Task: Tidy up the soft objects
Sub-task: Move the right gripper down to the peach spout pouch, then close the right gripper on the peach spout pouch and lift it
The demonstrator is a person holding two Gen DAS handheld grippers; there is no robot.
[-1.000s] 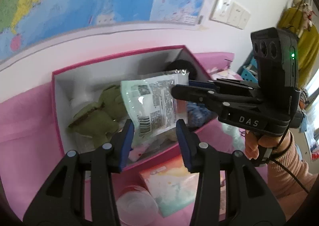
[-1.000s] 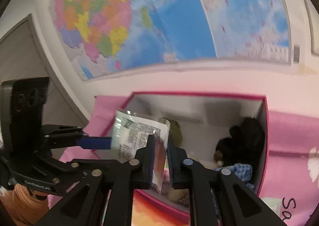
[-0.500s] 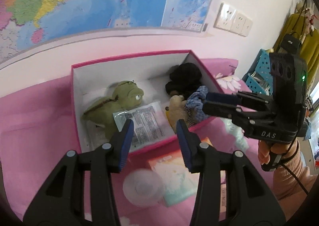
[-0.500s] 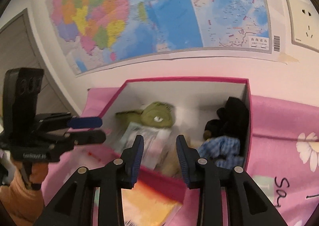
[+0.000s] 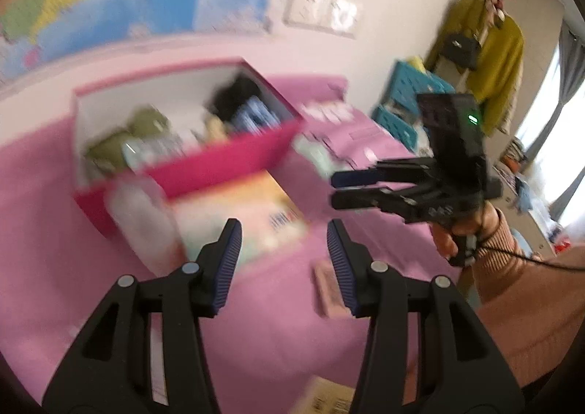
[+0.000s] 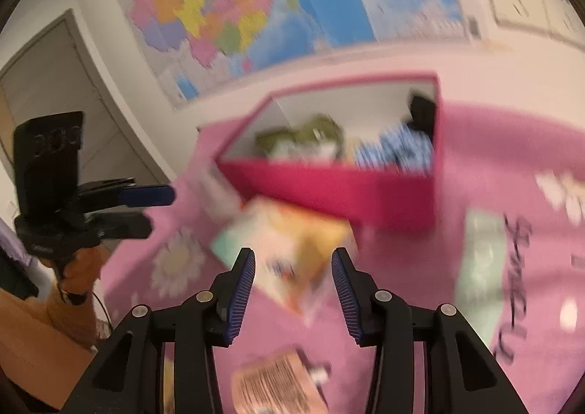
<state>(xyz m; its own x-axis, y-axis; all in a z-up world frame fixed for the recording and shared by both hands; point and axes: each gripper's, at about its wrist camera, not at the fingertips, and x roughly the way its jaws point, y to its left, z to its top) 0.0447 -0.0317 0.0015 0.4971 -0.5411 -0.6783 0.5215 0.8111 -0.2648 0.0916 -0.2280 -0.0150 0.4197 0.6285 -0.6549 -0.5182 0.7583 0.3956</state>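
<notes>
Both views are smeared by motion blur, so fine detail is lost. The left tool [image 5: 283, 242] hangs above the pink cloth [image 5: 73, 249] with its blue-padded fingers spread wide and nothing between them, pointing toward the magenta box [image 5: 226, 165] from the near side. The right tool [image 6: 292, 267] is likewise wide and empty, aimed at the same box from its front; in the left wrist view it appears to the right of the box, level and side-on, gripped from below by a hand [image 5: 457, 234] in a ribbed salmon sleeve. The box stands open, and inside it lie the soft things: a green plush toy [image 5: 142, 125] toward its left end, a pale packet [image 5: 153, 150] just in front of that toy against the front wall, a black plush [image 5: 234, 96] in the far right corner, and blue checked fabric [image 6: 398, 150] beside the black plush. Just in front of the box, on the cloth, lies a flat orange-and-teal pack [image 6: 292, 242], and nearer than that a small tan packet with printed lines [image 6: 274, 384]. A coloured wall map [image 6: 226, 8] hangs behind the box.
</notes>
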